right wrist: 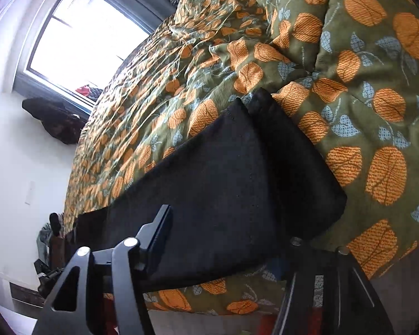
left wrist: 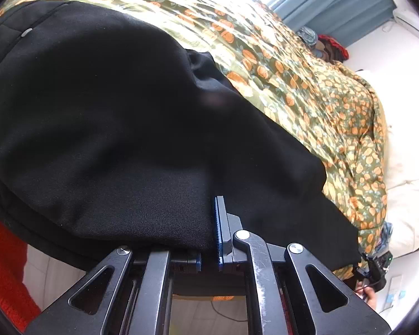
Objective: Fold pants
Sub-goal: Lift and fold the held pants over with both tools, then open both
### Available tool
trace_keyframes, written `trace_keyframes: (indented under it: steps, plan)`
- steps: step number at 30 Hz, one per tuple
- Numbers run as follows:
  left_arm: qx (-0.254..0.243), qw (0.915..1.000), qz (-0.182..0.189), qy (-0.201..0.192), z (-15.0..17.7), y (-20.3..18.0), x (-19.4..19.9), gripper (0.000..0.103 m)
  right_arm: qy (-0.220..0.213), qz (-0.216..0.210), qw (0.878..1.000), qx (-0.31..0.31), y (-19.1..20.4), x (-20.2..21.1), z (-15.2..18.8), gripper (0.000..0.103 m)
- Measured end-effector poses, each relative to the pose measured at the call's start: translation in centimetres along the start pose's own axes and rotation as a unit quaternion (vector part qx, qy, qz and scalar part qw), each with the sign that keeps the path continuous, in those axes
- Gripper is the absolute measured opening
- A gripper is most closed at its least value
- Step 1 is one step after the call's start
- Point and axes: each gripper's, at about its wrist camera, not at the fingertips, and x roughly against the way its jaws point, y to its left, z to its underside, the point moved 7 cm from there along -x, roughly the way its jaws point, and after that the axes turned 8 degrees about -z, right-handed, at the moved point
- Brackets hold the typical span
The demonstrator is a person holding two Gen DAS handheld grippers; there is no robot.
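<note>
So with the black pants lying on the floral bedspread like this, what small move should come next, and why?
Probably close the right gripper on the near edge of the black pants. Its jaws stand open with the leg ends lying flat on the floral bedspread between them, ungripped. The left gripper is already shut on the black cloth at its end, so the fold seems to await a second hold.

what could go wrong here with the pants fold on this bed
1. The left gripper is shut on only the edge of the black pants, so the fabric may slip out if pulled.
2. The right gripper is open over the leg ends, whose two hems lie offset, so the fold may finish uneven.
3. The floral quilt is rumpled, so the pants may wrinkle.
</note>
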Motion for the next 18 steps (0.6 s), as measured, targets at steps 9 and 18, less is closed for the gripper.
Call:
trace_keyframes:
  steps: [9,18]
  plan:
    - [-0.01,0.9999,-0.008,0.0,1.5,0.3,0.6,0.007,-0.058,0.061,0.996,0.03,1.2,3.0,-0.1,0.012]
    - [-0.044,0.9987,-0.022,0.013,3.2,-0.3,-0.7,0.007,-0.046,0.2,0.976,0.073,-0.2,2.7,-1.2,0.012]
